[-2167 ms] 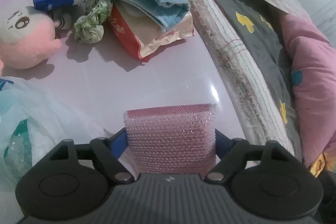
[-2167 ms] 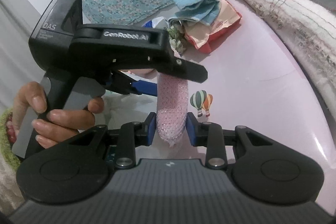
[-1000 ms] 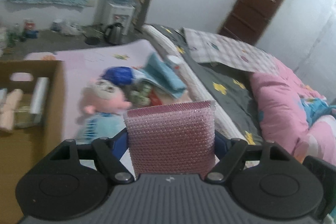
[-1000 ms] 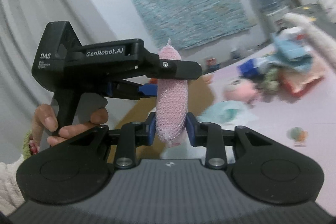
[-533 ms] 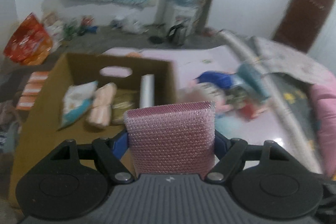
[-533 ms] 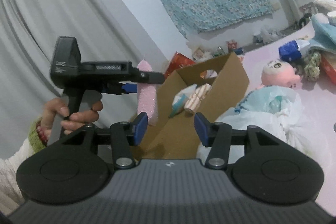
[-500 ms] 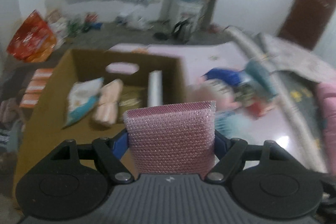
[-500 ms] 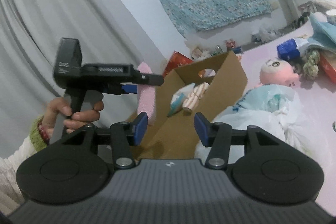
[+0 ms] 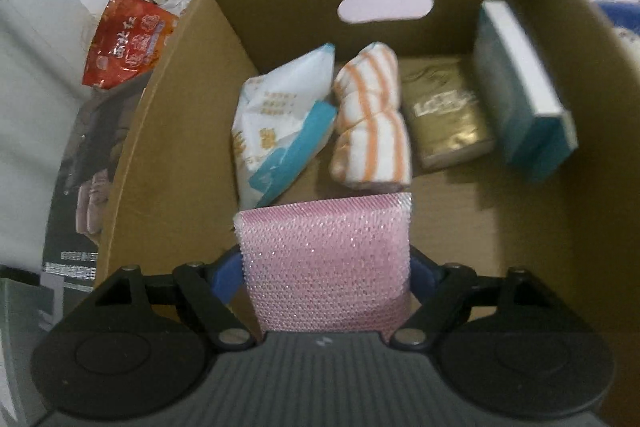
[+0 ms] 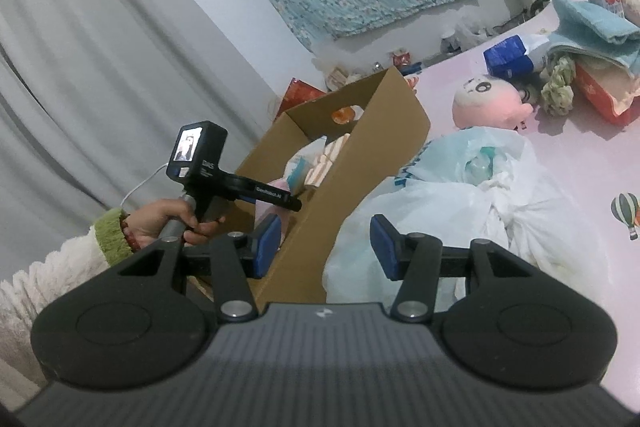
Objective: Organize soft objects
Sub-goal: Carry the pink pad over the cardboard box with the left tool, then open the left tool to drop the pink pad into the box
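My left gripper (image 9: 326, 267) is shut on a pink glittery sponge (image 9: 324, 259) and holds it over the open cardboard box (image 9: 168, 131). The box holds a white and blue tissue pack (image 9: 276, 135), an orange-striped rolled towel (image 9: 370, 143), a gold pack (image 9: 448, 119) and a teal box (image 9: 524, 87). In the right wrist view the left gripper (image 10: 276, 203) reaches into the box (image 10: 360, 163) with the sponge (image 10: 276, 187) partly hidden. My right gripper (image 10: 326, 247) is open and empty, beside the box.
On the pink table (image 10: 580, 155) lie a white plastic bag (image 10: 460, 203), a pink-headed plush doll (image 10: 492, 103), a blue pack (image 10: 508, 57), a green scrunchie (image 10: 558, 87), a blue towel (image 10: 588, 23) over a red pack (image 10: 604, 95). A red bag (image 9: 124, 43) lies on the floor.
My left gripper has moved with the sponge from over the table to above the box's inside. My right gripper let go of the sponge earlier and has stayed open.
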Demonstrator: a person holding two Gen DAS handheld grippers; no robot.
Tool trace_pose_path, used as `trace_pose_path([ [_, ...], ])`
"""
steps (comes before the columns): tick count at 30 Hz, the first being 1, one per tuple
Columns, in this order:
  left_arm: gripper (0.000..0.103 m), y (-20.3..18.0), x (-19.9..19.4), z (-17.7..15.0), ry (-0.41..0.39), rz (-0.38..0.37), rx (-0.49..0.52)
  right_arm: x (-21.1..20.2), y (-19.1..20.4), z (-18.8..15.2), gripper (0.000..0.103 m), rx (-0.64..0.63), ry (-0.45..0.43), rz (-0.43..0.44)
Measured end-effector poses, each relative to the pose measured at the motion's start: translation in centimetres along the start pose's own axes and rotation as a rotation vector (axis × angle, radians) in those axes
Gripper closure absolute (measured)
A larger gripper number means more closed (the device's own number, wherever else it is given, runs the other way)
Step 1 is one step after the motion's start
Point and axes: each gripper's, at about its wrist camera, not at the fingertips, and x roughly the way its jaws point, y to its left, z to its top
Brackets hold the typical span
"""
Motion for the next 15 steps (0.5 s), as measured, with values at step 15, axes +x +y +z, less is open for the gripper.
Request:
trace_pose_path([
  [15,0.024,1.5,-2.9,-0.6,-0.096,-0.029,-0.090,0.6,-0.5,-0.1,0.051,0.009,0.012,0.020],
])
